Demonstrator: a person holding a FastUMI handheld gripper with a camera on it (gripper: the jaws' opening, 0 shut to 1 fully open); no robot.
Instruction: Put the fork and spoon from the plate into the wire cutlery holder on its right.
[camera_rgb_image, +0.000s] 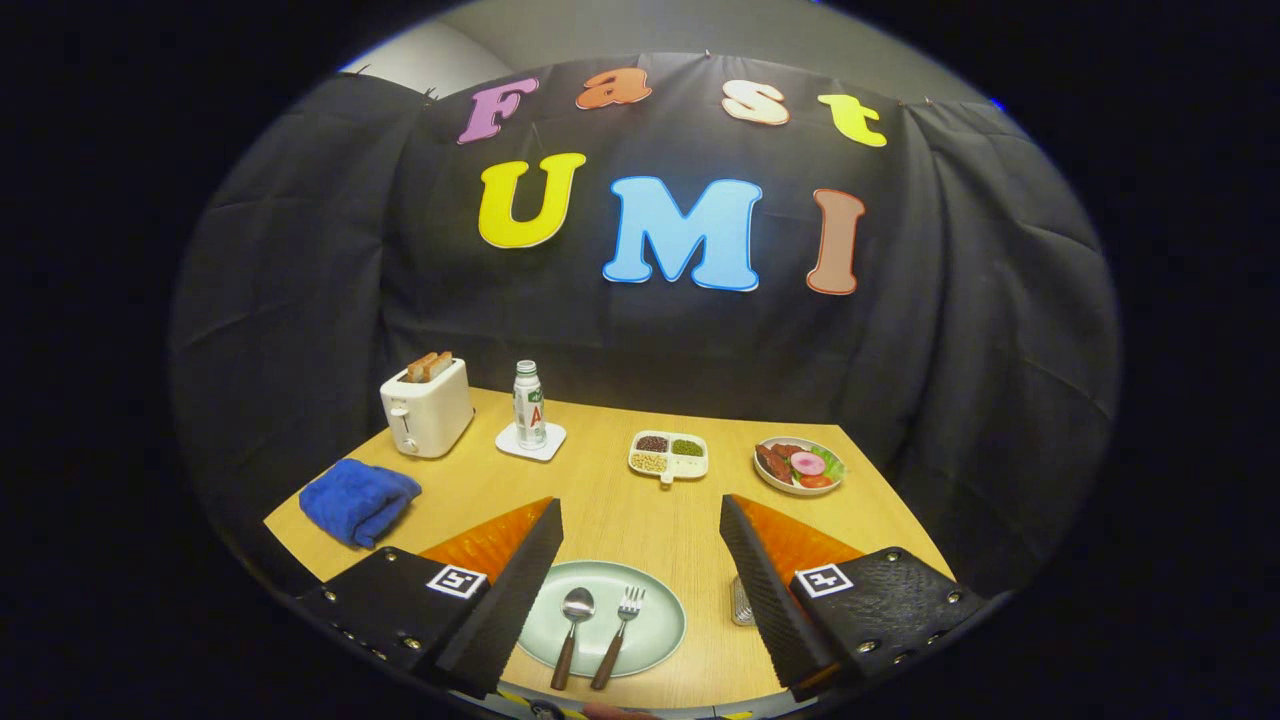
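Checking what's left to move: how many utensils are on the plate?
2. The spoon and the fork lie side by side on the plate, spoon left of fork, between the open gripper fingers.

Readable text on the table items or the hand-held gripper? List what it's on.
Bottle: label print too blurred to read.
Hand-held gripper, fingers open above the plate: square coded tags, no words.
Toaster: no text visible.
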